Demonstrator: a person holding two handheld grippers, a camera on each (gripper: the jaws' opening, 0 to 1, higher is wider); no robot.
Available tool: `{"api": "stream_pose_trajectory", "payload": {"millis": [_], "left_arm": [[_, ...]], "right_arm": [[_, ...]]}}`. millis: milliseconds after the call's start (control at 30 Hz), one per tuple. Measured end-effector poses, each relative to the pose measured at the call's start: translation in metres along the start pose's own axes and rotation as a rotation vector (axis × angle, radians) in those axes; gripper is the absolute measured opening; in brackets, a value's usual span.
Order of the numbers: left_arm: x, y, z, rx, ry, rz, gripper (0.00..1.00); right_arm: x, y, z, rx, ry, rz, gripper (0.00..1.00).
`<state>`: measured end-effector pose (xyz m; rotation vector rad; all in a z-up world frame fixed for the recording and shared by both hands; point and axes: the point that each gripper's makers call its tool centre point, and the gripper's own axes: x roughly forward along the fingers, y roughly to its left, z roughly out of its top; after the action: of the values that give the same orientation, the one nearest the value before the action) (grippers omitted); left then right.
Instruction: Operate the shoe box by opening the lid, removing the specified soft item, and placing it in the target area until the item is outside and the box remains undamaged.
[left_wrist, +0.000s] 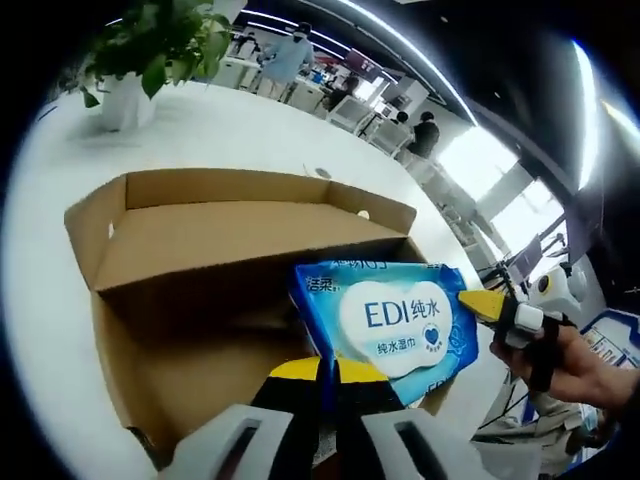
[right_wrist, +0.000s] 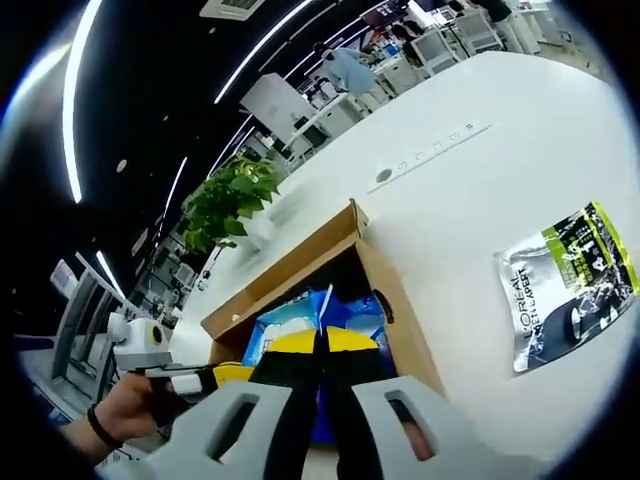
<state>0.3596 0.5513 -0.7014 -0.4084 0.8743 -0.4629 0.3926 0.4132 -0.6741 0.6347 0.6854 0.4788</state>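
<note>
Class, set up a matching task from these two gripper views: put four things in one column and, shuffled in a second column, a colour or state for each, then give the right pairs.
Things:
1. cardboard box
2. wet wipes pack
3. L'Oreal sachet
4. potted plant

States:
A. lying flat on the white table, outside the box
B. blue, clamped by both grippers
C. brown, lid flaps open
D. green leaves, white pot, standing on the table

Pairs: 1-C, 2-B, 3-A, 4-D

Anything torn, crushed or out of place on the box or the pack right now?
Nothing stands out. The cardboard box sits open with flaps intact, both grippers pinch the blue wipes pack tilted over it, and a silver pouch lies flat on the white table.
</note>
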Motion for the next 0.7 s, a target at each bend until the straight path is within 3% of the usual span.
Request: {"api": "stream_pose_trajectory", "payload": {"millis": [433,700], "left_arm": [[-0.012,-0.023,0.011,0.035,-0.037,-0.024,0.02],[-0.012,-0.049,0.015,0.085,-0.042,-0.049,0.02]], "right_arm": [[-0.019,0.003,0.011,-0.026,-0.03,0.006,0.0],[-0.04,-0.007,0.019,0.001,-0.067,-0.008,0.0]]}}
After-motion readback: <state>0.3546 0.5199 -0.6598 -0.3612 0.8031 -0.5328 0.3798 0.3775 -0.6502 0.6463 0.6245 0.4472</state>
